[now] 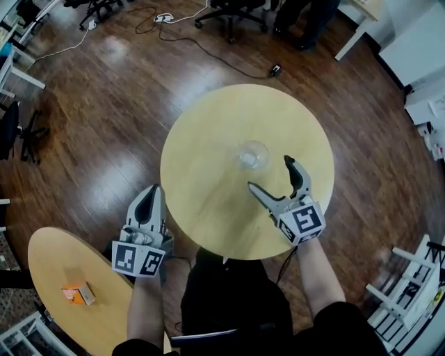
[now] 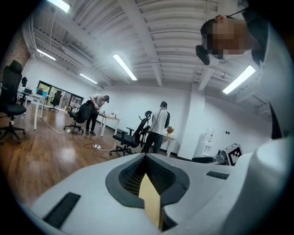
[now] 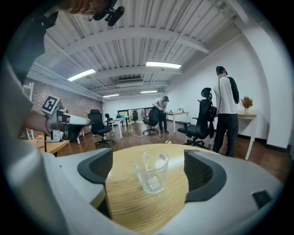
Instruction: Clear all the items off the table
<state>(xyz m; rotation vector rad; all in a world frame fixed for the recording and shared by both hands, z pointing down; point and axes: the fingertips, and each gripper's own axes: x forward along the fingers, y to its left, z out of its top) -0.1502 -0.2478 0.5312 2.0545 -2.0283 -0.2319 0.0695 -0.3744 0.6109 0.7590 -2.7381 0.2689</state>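
A clear glass cup stands upright near the middle of the round wooden table. In the right gripper view the glass cup sits just ahead, framed between the two fingers, with nothing touching it. My right gripper hangs over the table's near right part, just short of the cup, jaws wide open and empty. My left gripper is off the table's left edge, beside it, with its fingers together and nothing held. In its own view the left gripper shows only a thin wood-coloured sliver between its pads.
A smaller round table at the lower left carries an orange and white box. Office chairs and cables lie on the wooden floor beyond the table. White furniture stands at the right. People stand at desks far off.
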